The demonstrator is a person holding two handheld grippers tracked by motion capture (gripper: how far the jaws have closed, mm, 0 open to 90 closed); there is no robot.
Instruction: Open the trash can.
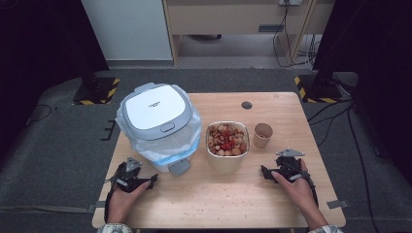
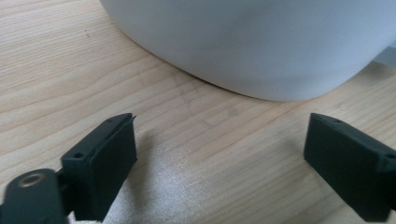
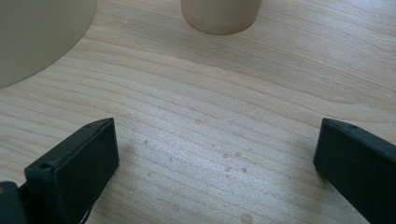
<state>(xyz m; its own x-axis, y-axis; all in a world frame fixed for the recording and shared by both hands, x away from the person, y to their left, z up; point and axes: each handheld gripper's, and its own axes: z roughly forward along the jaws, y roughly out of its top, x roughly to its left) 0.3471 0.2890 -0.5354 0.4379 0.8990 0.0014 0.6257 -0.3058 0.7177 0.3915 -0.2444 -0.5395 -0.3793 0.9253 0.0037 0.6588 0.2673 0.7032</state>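
Observation:
A white bin (image 1: 155,116) with a grey-edged lid and a plastic liner stands at the table's left. A foil container (image 1: 227,145) full of mixed food sits in the middle, with a paper cup (image 1: 262,135) to its right. My left gripper (image 1: 136,175) rests low in front of the bin, open; its jaws (image 2: 219,140) stand wide apart with only bare wood between them and the bin's base (image 2: 261,46) just ahead. My right gripper (image 1: 284,167) lies right of the container, open, and its jaws (image 3: 215,154) frame bare wood below the cup's base (image 3: 219,16).
The wooden table (image 1: 218,204) has a round cable hole (image 1: 247,105) near its far edge. Crumbs speckle the wood near the front. The container's wall (image 3: 32,37) rises at the upper left of the right gripper view. Dark floor surrounds the table.

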